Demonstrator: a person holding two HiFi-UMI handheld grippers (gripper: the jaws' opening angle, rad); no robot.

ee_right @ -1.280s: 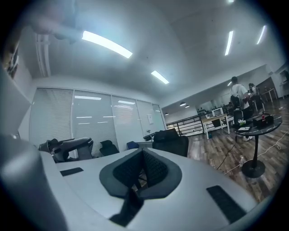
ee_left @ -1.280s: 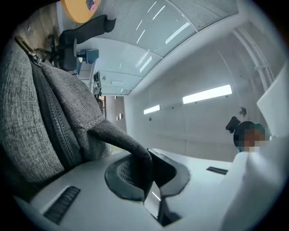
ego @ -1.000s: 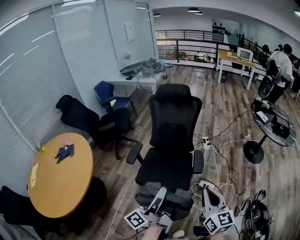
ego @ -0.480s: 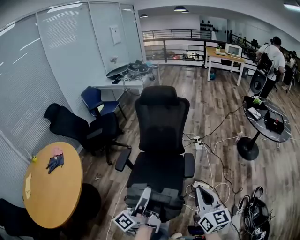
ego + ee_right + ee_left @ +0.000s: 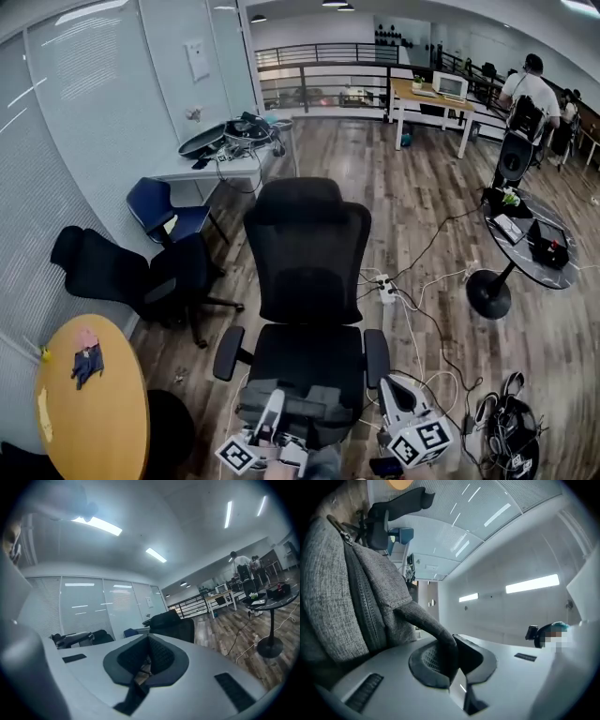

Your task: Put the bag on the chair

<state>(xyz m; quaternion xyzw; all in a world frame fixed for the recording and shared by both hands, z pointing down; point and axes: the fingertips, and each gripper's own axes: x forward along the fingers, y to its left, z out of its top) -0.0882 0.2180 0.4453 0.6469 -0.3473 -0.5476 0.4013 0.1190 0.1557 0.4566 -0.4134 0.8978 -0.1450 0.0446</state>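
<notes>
In the head view, the left gripper (image 5: 274, 405) and the right gripper (image 5: 386, 392) sit side by side at the bottom edge. The grey bag (image 5: 305, 411) is bunched just ahead of the left gripper and to the inner side of the right one. Directly beyond both tools stands the black office chair (image 5: 307, 272), its seat facing them. The bag overlaps the seat's near edge, but I cannot tell whether it rests on it. A round wooden table (image 5: 94, 412) lies well out to the left gripper's outer side.

In the left gripper view, the jaws are clamped on the bag's grey strap (image 5: 429, 623). The strap rises from between the pads to the bag's body, which fills the space up and left of the tool.

In the right gripper view, the jaws are pressed together with nothing between them. The chair's back shows straight ahead, beyond the tips.
</notes>
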